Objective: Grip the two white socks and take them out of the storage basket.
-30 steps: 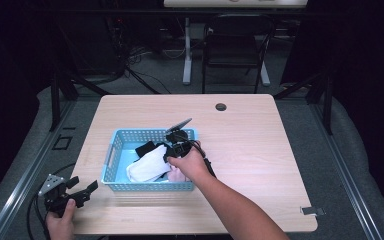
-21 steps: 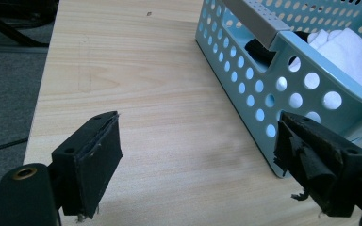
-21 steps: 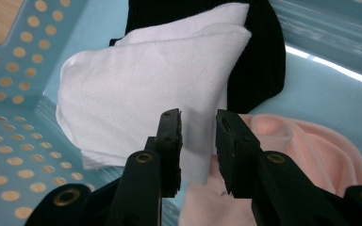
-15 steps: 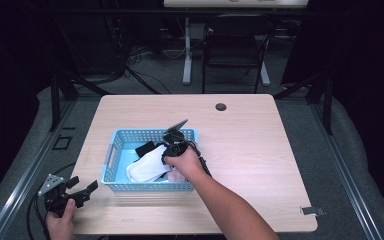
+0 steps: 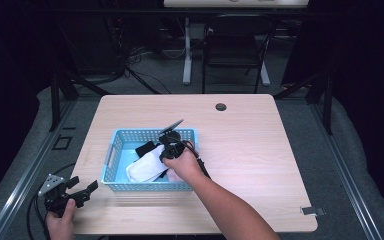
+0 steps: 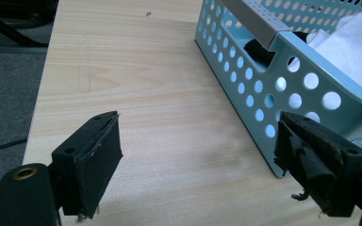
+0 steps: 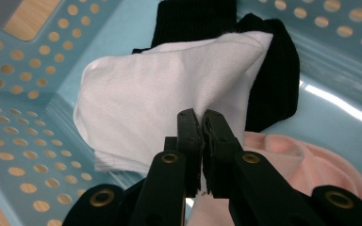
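Pinching the white sock (image 7: 169, 99) in the blue basket (image 5: 125, 137), the right gripper (image 7: 201, 123) has just been closing its jaws on the cloth directly ahead. The left gripper (image 6: 198, 155) is waiting wide open, empty, on the surface (image 5: 260, 145) beside the basket, farther off.

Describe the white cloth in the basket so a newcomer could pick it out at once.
On the wooden table stands a light blue perforated basket. Inside lies the white cloth, pinched at its edge by the right gripper. It is the only white piece, lying over a black cloth beside a pink one.
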The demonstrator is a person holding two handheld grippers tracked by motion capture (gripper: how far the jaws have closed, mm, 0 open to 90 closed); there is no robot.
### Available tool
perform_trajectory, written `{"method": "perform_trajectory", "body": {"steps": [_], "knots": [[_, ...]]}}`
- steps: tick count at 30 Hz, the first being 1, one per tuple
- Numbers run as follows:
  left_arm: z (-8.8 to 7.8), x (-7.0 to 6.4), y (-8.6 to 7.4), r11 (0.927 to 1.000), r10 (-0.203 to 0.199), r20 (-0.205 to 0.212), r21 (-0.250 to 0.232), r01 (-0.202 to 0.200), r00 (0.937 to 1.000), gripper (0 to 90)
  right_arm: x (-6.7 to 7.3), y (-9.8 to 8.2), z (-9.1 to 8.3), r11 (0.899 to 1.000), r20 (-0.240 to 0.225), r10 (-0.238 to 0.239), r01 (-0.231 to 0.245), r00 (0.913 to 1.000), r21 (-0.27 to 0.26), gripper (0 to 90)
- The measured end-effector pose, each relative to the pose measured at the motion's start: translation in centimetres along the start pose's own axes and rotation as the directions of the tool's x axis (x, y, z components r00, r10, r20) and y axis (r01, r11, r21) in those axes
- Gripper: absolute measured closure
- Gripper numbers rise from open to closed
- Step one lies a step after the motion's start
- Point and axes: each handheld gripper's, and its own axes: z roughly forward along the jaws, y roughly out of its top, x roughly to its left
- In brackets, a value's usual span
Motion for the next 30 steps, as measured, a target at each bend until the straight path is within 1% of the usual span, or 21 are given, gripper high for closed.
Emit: {"method": "perform_trajectory", "body": {"steps": [1,2,3,4,6,7,8,10,12,13,14,15,16,17,18,19,22,23,24,27,30], "knots": [[0.0,0.0,0.0,1.0000,0.001,0.000,0.000,-0.001,1.0000,15.3,0.2,0.0,-0.1,1.000,-0.002,-0.011,0.011,0.9999,-0.012,86.9],[0.0,0.0,0.0,1.0000,-0.003,0.000,-0.003,0.003,1.0000,15.3,0.2,-0.1,-0.3,0.999,0.009,-0.040,0.040,0.9991,-0.010,86.9],[0.0,0.0,0.0,1.0000,-0.001,0.000,0.000,0.001,1.0000,15.3,0.4,-0.1,-0.5,0.998,0.011,-0.055,0.055,0.9984,-0.016,87.1],[0.0,0.0,0.0,1.0000,0.000,-0.001,0.000,0.000,1.0000,15.3,0.6,-0.2,-0.7,0.998,0.012,-0.060,0.061,0.9981,-0.031,87.2],[0.0,0.0,0.0,1.0000,-0.004,0.000,-0.001,0.004,1.0000,15.3,1.0,-0.2,-1.1,0.995,0.009,-0.089,0.089,0.9960,-0.034,87.3],[0.0,0.0,0.0,1.0000,-0.001,0.000,0.001,0.001,1.0000,15.3,1.3,-0.3,-1.3,0.995,0.008,-0.089,0.090,0.9960,-0.053,87.4],[0.0,0.0,0.0,1.0000,-0.001,0.000,0.001,0.001,1.0000,15.3,1.4,-0.3,-1.6,0.993,0.009,-0.105,0.105,0.9944,-0.048,87.4],[0.0,0.0,0.0,1.0000,-0.003,0.000,-0.001,0.003,1.0000,15.3,1.9,-0.2,-2.1,0.989,0.012,-0.125,0.125,0.9921,-0.081,87.5],[0.0,0.0,0.0,1.0000,0.000,0.000,0.002,0.000,1.0000,15.3,2.4,-0.2,-2.7,0.981,0.031,-0.162,0.165,0.9862,-0.103,87.5],[0.0,0.0,0.0,1.0000,0.000,0.000,0.002,0.000,1.0000,15.3,2.4,-0.2,-2.7,0.981,0.031,-0.162,0.165,0.9862,-0.103,87.5],[0.0,0.0,0.0,1.0000,0.000,0.001,0.002,0.000,1.0000,15.3,3.0,-0.2,-3.3,0.970,0.044,-0.192,0.196,0.9805,-0.145,87.5],[0.0,0.0,0.0,1.0000,0.000,0.001,0.002,0.000,1.0000,15.3,3.1,-0.2,-3.6,0.963,0.051,-0.218,0.224,0.9745,-0.153,87.6],[0.0,0.0,0.0,1.0000,-0.001,0.001,0.001,0.001,1.0000,15.3,3.4,-0.3,-3.8,0.958,0.055,-0.221,0.227,0.9738,-0.172,87.6],[0.0,0.0,0.0,1.0000,-0.001,0.000,0.000,0.001,1.0000,15.3,3.5,-0.3,-4.1,0.953,0.065,-0.240,0.248,0.9687,-0.174,87.6],[0.0,0.0,0.0,1.0000,-0.006,0.001,-0.004,0.006,1.0000,15.3,3.7,-0.4,-4.3,0.946,0.077,-0.255,0.265,0.9639,-0.188,87.6],[0.0,0.0,0.0,1.0000,-0.008,0.001,0.001,0.008,1.0000,15.3,3.8,-0.5,-4.5,0.939,0.085,-0.264,0.276,0.9607,-0.204,87.6],[0.0,0.0,0.0,0.9999,-0.011,0.002,0.002,0.011,0.9999,15.3,4.2,-0.7,-5.1,0.930,0.098,-0.279,0.294,0.9553,-0.221,87.6],[0.0,0.0,0.0,0.9999,-0.011,0.002,0.002,0.011,0.9999,15.3,4.3,-0.8,-5.3,0.923,0.106,-0.287,0.305,0.9520,-0.236,87.6],[0.0,0.0,0.0,0.9999,-0.011,0.002,0.002,0.011,0.9999,15.3,4.5,-0.9,-5.5,0.918,0.111,-0.290,0.309,0.9506,-0.250,87.6],[0.0,0.0,0.0,1.0000,-0.009,0.003,0.003,0.009,1.0000,15.3,4.9,-1.3,-6.4,0.898,0.135,-0.317,0.343,0.9388,-0.275,87.7],[0.0,0.0,0.0,1.0000,-0.009,0.002,0.002,0.009,1.0000,15.3,5.3,-1.7,-7.2,0.881,0.144,-0.328,0.358,0.9334,-0.310,87.7]]}}
